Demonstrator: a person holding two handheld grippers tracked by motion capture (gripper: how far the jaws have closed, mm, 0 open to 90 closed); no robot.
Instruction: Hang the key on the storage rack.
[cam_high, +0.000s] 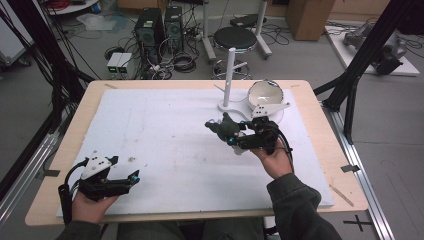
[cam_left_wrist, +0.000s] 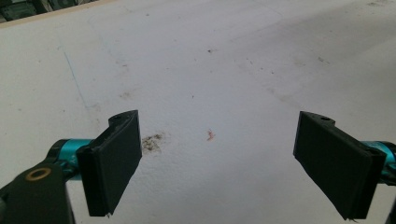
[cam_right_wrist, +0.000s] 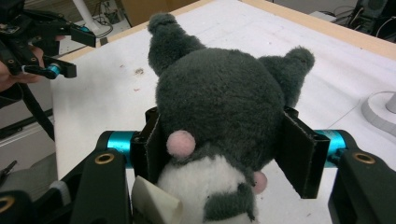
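Note:
A dark grey plush toy (cam_right_wrist: 219, 107) with two pointed ears, a white belly and pink spots is clamped between the jaws of my right gripper (cam_right_wrist: 222, 154), which is shut on it. From above, the plush toy (cam_high: 226, 128) hangs a little over the white mat, right of centre, with the right gripper (cam_high: 235, 135) behind it and pointing left. My left gripper (cam_high: 134, 178) rests low near the front left of the mat. Its jaws stand wide apart in the left gripper view, open (cam_left_wrist: 219, 163), with bare mat between them.
A white foam mat (cam_high: 165, 145) covers most of the wooden table (cam_high: 55, 165). At the back right stand a white post on a round base (cam_high: 228, 75) and a shiny metal bowl (cam_high: 266, 93). Black frame bars (cam_high: 360, 60) rise beside the table's right edge.

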